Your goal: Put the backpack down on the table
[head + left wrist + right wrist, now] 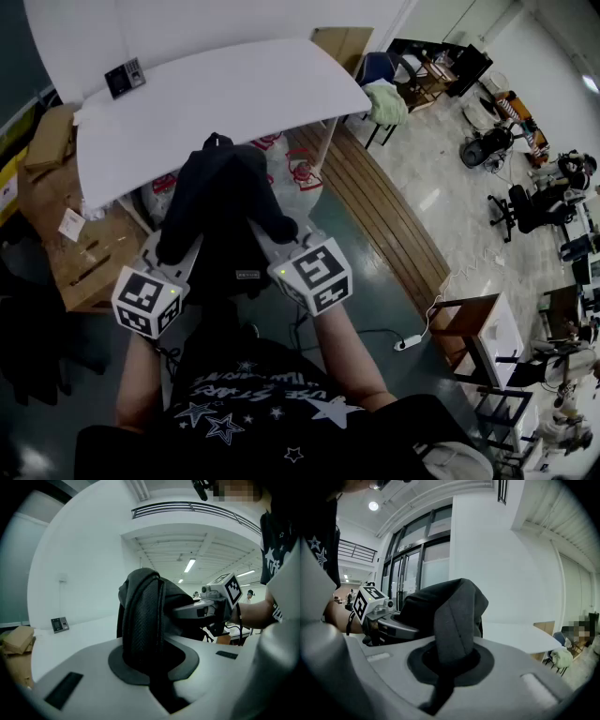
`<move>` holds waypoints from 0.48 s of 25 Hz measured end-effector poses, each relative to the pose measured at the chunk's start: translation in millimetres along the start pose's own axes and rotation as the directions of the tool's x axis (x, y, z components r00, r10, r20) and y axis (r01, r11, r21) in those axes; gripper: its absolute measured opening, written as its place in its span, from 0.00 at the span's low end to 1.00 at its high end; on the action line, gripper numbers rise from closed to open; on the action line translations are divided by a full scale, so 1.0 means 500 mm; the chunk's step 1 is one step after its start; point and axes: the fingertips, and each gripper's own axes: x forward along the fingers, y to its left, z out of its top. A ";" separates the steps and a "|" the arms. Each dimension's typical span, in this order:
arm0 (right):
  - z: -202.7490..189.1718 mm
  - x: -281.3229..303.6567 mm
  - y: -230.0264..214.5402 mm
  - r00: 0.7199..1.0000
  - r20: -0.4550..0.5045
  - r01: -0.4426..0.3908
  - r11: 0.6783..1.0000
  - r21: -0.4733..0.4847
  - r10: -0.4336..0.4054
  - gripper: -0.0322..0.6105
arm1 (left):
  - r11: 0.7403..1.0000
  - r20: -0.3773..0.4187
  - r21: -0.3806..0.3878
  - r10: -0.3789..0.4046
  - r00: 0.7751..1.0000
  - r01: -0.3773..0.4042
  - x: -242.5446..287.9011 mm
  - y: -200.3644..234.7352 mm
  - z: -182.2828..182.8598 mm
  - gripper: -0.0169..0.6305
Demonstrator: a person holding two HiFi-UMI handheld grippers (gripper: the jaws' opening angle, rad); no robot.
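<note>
A black backpack [220, 202] hangs in the air between my two grippers, just in front of the near edge of the white table [216, 103]. My left gripper [183, 251] is shut on a ribbed black strap [143, 620] of the backpack. My right gripper [267, 236] is shut on a flat grey-black strap [457, 620]. In the left gripper view the left gripper [149, 660] clamps its strap, with the right gripper's marker cube [233, 588] beyond the bag. In the right gripper view the right gripper [449, 663] does the same. The bag's lower part hides behind my arms.
A small dark device [125, 77] lies on the table's far left. Cardboard boxes [84, 253] stand to the left, white bags with red print [300, 169] under the table. A wooden bench [375, 206] runs along the right, a chair with green cloth [386, 98] beyond it.
</note>
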 end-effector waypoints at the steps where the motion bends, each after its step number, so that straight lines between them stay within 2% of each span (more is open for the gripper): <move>1: 0.000 -0.001 0.001 1.000 -0.004 -0.001 1.000 -0.003 0.001 0.05 | 1.000 0.001 -0.001 -0.001 1.000 0.001 -0.001 -0.001 0.001 0.09; 12: 0.003 -0.022 0.006 1.000 -0.006 -0.014 0.999 -0.048 0.013 0.05 | 1.000 0.012 -0.003 0.006 1.000 -0.006 -0.010 -0.023 0.010 0.09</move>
